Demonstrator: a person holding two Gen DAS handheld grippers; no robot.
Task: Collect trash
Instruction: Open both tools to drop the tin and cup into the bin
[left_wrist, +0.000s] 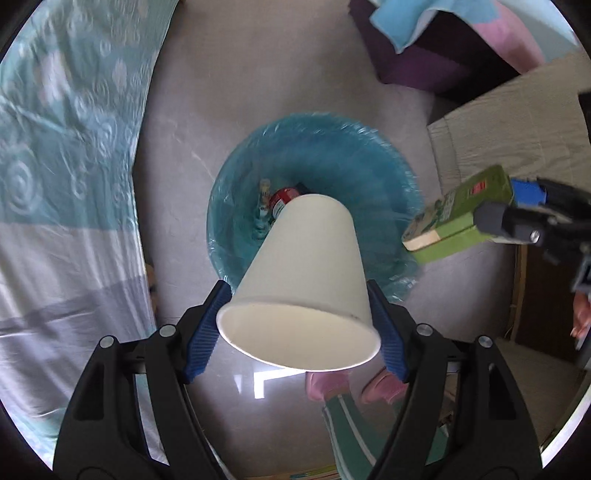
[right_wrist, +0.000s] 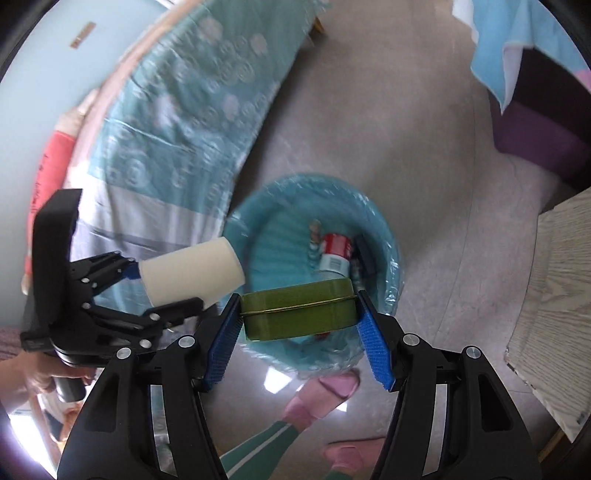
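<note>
My left gripper (left_wrist: 297, 291) is shut on a white paper cup (left_wrist: 306, 258), its blue pads pressing the sides near the rim, which faces the camera. The cup hangs tilted over a round bin with a blue liner (left_wrist: 332, 155); a red can (left_wrist: 282, 201) and other litter lie inside. To the right, my right gripper (left_wrist: 509, 206) holds a flat green tin (left_wrist: 458, 218) above the bin's edge. In the right wrist view the right gripper (right_wrist: 300, 299) clamps the tin (right_wrist: 299, 310) over the bin (right_wrist: 280, 229). There the left gripper (right_wrist: 162, 288) holds the cup (right_wrist: 192, 273) at the left.
A bed with a teal patterned sheet (left_wrist: 66, 147) runs along the left. A pale wooden surface (left_wrist: 517, 129) stands at the right, a purple seat with a blue cloth (left_wrist: 424, 55) farther back. A person's pink slippers (right_wrist: 332, 384) stand on the grey floor beside the bin.
</note>
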